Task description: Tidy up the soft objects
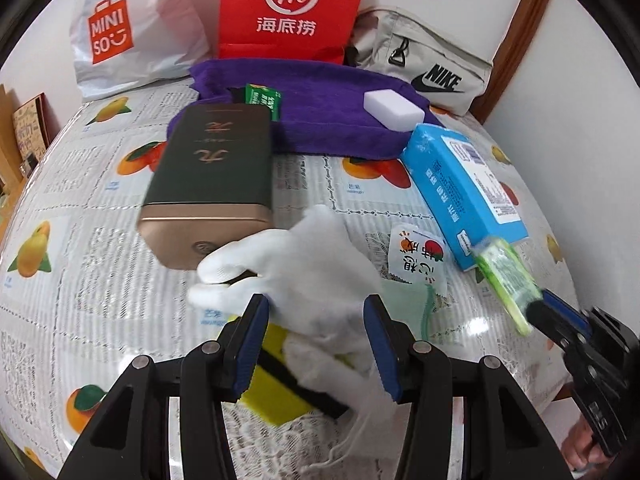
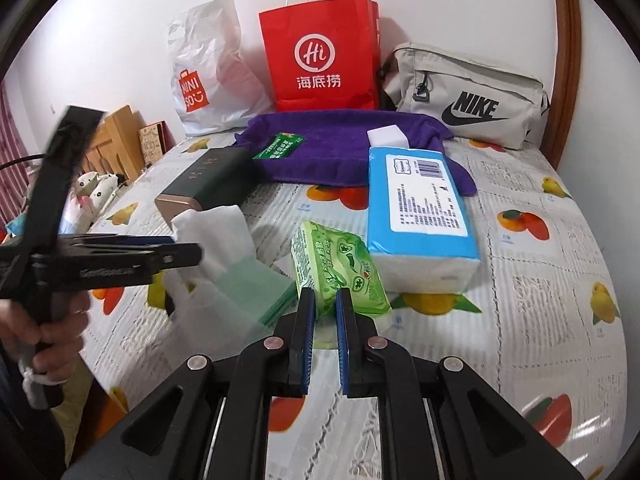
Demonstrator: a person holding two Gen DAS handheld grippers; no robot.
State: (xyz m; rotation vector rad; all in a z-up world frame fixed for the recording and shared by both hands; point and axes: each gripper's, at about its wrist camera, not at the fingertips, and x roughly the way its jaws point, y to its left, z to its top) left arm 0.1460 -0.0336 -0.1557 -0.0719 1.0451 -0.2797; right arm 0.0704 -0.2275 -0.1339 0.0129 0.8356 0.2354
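Observation:
My left gripper (image 1: pixel 316 344) is open, its jaws on either side of a white glove (image 1: pixel 304 264) that lies over a yellow and black sponge (image 1: pixel 276 388). In the right wrist view the glove (image 2: pixel 216 228) sits beside a pale green cloth (image 2: pixel 256 288). My right gripper (image 2: pixel 325 340) is shut on a green tissue pack (image 2: pixel 340 272) and holds it above the table; the left wrist view shows the pack (image 1: pixel 508 280) blurred. A purple towel (image 1: pixel 320 112) lies at the back with a white sponge block (image 1: pixel 394 106) on it.
A dark green and gold box (image 1: pixel 212 176), a blue tissue pack (image 2: pixel 420 216), a small snack packet (image 1: pixel 420 256) and a green sachet (image 2: pixel 280 146) lie on the fruit-print tablecloth (image 2: pixel 540 280). A white Miniso bag (image 1: pixel 128 32), red paper bag (image 2: pixel 320 56) and Nike pouch (image 2: pixel 468 96) stand by the wall.

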